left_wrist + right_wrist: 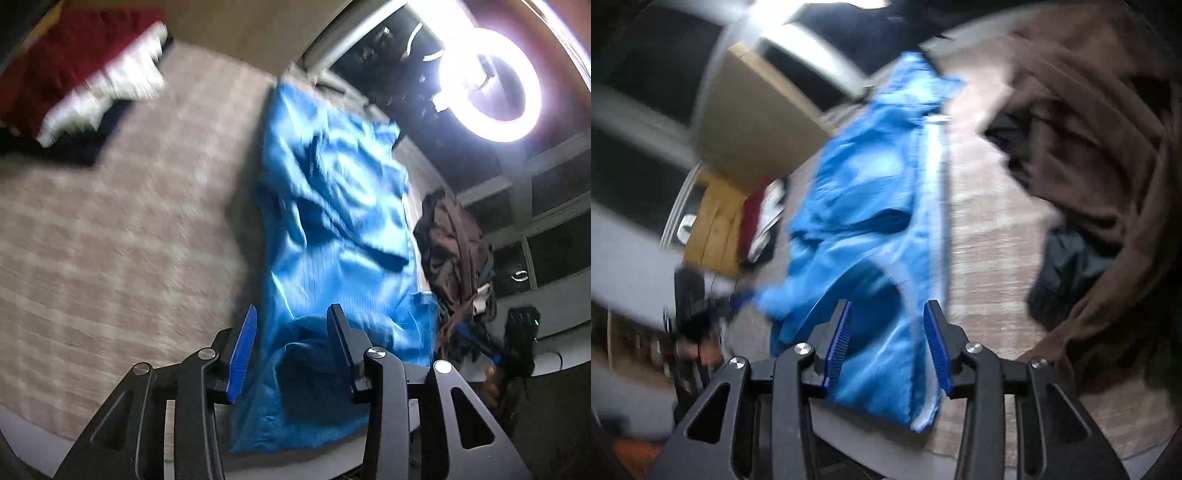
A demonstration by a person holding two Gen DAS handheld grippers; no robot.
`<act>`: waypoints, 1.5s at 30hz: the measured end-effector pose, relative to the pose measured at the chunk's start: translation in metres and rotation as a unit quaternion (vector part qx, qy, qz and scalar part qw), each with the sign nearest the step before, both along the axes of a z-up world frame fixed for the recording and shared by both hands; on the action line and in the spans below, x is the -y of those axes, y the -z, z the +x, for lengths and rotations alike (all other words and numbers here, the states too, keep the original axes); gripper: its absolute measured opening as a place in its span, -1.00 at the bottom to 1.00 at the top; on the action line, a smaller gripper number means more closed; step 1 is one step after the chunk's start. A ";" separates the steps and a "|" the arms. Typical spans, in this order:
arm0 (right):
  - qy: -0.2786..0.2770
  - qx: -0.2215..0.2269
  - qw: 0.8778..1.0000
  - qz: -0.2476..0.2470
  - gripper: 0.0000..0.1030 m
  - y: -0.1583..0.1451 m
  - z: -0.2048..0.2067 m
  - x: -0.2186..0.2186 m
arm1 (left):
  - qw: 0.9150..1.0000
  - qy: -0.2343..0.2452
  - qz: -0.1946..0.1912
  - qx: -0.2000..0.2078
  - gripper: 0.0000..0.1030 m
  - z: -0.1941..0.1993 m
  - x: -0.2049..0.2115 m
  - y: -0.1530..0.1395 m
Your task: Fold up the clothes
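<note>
A shiny blue garment [332, 206] lies stretched out on a checked beige cloth surface [129, 229]. My left gripper [291, 321] hovers open over its near end, blue pads apart, nothing between them. In the right wrist view the same blue garment [871, 192] shows a white zip strip along its right edge. My right gripper [888, 317] stands open above the garment's near end, and fabric shows in the gap between the pads, not pinched. Both views are motion-blurred.
A pile of brown and dark clothes [458, 251] sits right of the blue garment, large in the right wrist view [1100, 155]. Folded red, white and dark clothes [85, 85] lie at the far left. A bright ring light [495, 81] glares. A cardboard box [753, 122] stands nearby.
</note>
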State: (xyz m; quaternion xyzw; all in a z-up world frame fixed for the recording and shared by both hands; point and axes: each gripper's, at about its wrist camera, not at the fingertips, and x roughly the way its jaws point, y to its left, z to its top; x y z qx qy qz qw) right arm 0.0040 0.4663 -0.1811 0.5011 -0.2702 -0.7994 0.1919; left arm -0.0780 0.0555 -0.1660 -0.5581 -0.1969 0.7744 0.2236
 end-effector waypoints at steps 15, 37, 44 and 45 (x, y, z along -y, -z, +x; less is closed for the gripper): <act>-0.098 -0.002 0.989 0.106 -0.23 0.036 -0.045 0.059 | 0.992 0.089 -0.082 0.020 -0.67 -0.029 -0.072 0.055; -0.025 -0.007 0.979 0.202 -0.19 0.033 -0.013 0.051 | 0.985 0.113 -0.133 -0.009 -0.20 -0.007 -0.027 0.040; 0.000 0.004 0.975 0.220 -0.08 0.035 0.044 0.054 | 0.984 0.136 -0.112 0.005 -0.16 0.034 -0.014 0.032; -0.002 0.006 0.974 0.224 -0.07 0.038 0.050 0.057 | 0.983 0.146 -0.113 0.008 -0.15 0.037 -0.018 0.036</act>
